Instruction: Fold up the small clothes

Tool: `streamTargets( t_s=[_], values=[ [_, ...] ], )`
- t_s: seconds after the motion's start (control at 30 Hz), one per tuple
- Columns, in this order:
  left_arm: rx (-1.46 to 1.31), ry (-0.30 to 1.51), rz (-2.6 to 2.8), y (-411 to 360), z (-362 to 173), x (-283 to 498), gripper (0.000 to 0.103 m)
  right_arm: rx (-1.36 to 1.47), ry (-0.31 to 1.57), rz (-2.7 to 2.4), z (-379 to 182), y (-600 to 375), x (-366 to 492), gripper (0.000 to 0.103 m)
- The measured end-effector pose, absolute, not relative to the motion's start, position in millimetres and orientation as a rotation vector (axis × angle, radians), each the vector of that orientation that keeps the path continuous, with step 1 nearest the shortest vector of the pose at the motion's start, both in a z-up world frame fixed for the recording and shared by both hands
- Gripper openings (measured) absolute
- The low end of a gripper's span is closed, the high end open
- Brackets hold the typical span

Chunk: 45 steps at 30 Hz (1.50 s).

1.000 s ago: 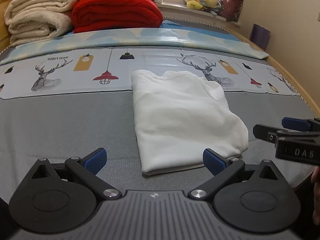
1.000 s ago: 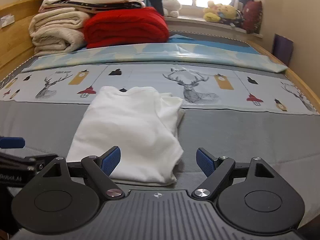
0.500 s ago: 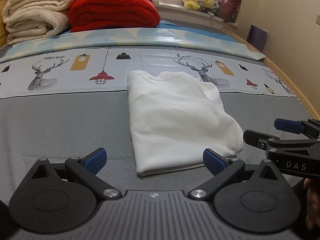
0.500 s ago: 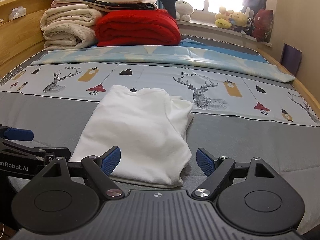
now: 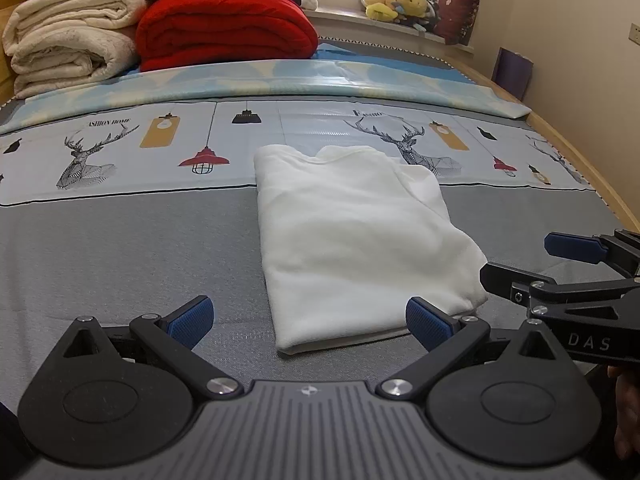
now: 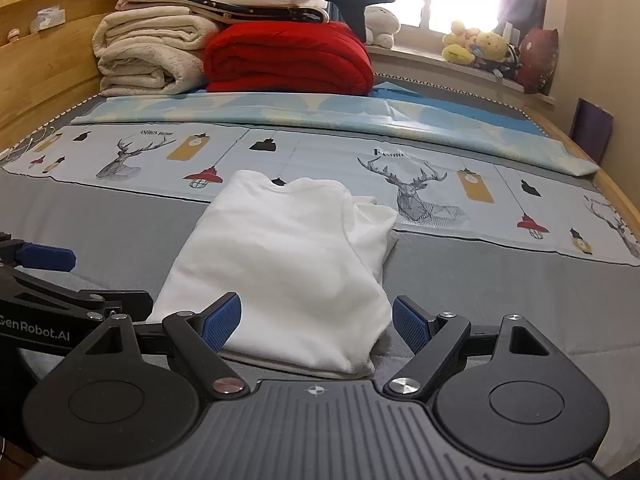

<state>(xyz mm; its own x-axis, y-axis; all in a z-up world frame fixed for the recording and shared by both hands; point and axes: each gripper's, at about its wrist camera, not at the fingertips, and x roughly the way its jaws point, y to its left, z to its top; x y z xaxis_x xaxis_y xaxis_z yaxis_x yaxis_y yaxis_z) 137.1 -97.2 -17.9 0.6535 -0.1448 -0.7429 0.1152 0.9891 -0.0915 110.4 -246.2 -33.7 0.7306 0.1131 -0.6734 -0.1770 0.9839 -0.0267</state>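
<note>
A white garment [image 5: 352, 236] lies folded lengthwise on the grey bed cover, collar end far from me; it also shows in the right wrist view [image 6: 280, 272]. My left gripper [image 5: 308, 322] is open and empty just short of the garment's near hem, its blue pads either side of the near left corner. My right gripper [image 6: 316, 320] is open and empty, its pads straddling the near right part of the hem. The right gripper also shows at the right of the left wrist view [image 5: 576, 276]. The left gripper shows at the left of the right wrist view [image 6: 52, 280].
The bed [image 5: 120, 248] has a grey cover and a deer-print sheet band [image 5: 100, 148]. Folded cream blankets [image 5: 68, 40] and a red quilt [image 5: 224, 28] are stacked at the head. Plush toys [image 5: 396, 4] sit on the windowsill. A wooden bed rail [image 5: 588, 168] runs along the right.
Both grippers have drifted slightly closer to the garment's near hem and stayed open. The garment has not moved.
</note>
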Motion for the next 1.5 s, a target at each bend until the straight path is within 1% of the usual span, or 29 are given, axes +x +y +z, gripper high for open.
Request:
streamTargets(
  t_s=[0.67,1.5],
  values=[
    [-0.030,0.878,-0.135,-99.8,-25.6,143.2,0.102,-0.123,0.741,0.148,-37.1,-239.4,112.0,0.084],
    [-0.035,0.872,-0.138,-98.7,-24.3,141.7,0.102,-0.129,0.744,0.152,-37.6,-239.0,112.2,0.084]
  ],
)
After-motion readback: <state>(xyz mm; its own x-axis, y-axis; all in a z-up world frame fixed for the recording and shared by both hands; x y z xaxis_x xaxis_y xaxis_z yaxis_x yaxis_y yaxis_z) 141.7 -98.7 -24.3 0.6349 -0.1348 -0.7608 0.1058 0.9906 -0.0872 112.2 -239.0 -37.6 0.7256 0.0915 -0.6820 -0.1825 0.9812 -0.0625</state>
